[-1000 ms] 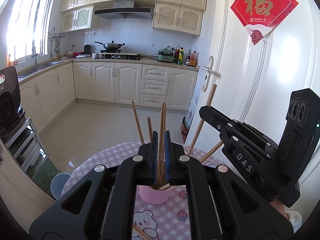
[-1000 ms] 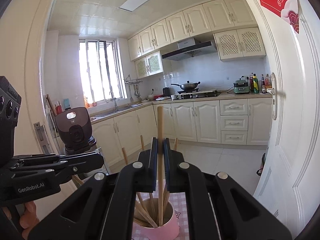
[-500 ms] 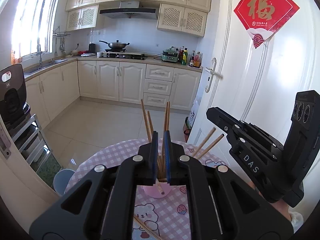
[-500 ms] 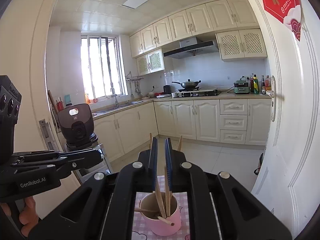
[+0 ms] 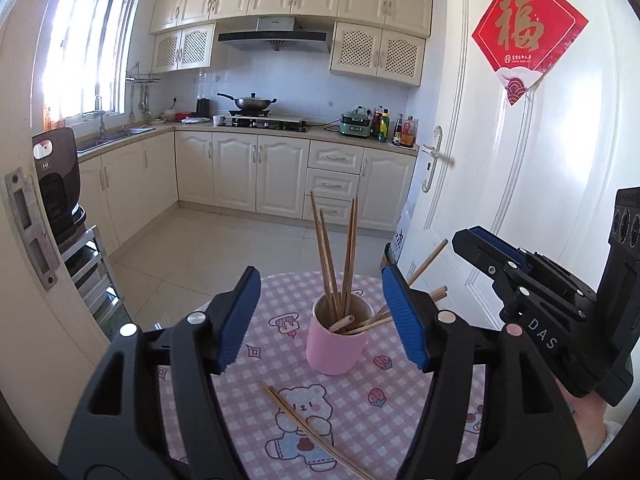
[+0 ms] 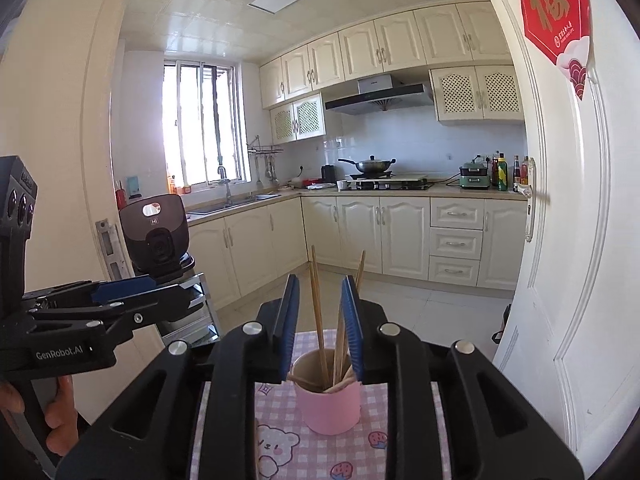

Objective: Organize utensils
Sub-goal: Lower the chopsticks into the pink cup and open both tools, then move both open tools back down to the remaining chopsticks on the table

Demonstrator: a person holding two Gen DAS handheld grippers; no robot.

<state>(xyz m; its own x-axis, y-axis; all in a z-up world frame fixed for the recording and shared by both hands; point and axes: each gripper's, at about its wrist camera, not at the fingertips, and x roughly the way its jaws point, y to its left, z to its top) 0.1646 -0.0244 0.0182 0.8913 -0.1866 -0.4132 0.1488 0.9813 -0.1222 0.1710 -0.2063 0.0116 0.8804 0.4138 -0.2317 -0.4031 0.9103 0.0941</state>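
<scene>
Left wrist view: left gripper [image 5: 322,316] newly wide, empty; right gripper [image 6: 319,326] narrowly parted, chopsticks [image 5: 334,262] released into cup [image 5: 337,344].

We read "DAS" in white on the black body of the right gripper [image 5: 516,256], seen from the left wrist view. "GenRobot.AI" in white sits on the black body of the left gripper [image 6: 116,292], seen from the right wrist view. The red diamond poster [image 5: 529,36] on the white door [image 5: 560,184] carries a large gold "福"; the small gold line under it is too fine to read. On the dark appliance [image 6: 158,232] by the doorframe we make out a small "HI"-like mark under its light window, not certain. Bottle labels on the counter are unreadable.
</scene>
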